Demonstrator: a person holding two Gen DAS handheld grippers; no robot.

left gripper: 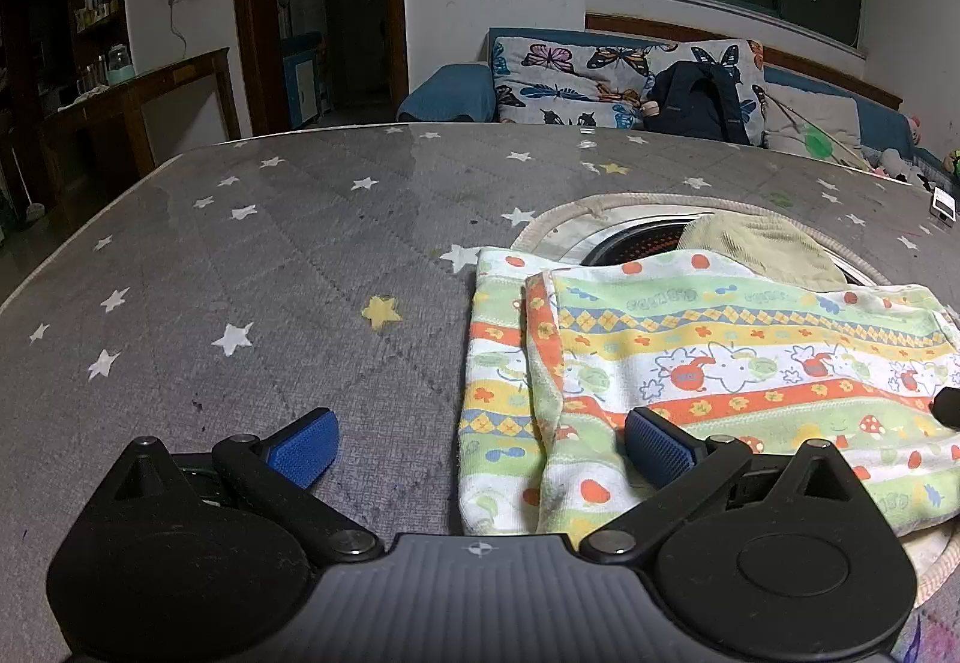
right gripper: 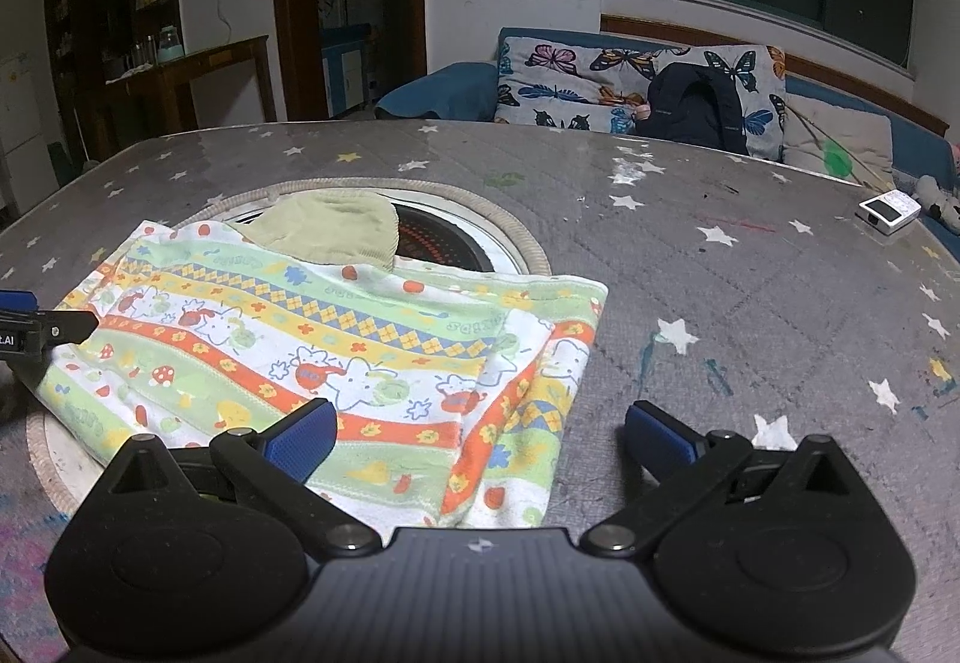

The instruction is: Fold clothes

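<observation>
Left gripper: jaws spread wide, empty, straddling the left edge of the folded printed garment. Right gripper: jaws spread, empty, straddling its right edge. Garment lies flat mid-table on star-print tablecloth, partly covering a round inset burner; beige cloth behind, touching.

left claw: spread wide | right claw: spread wide

A grey star-print table carries a folded patterned cloth and a small white device.
</observation>
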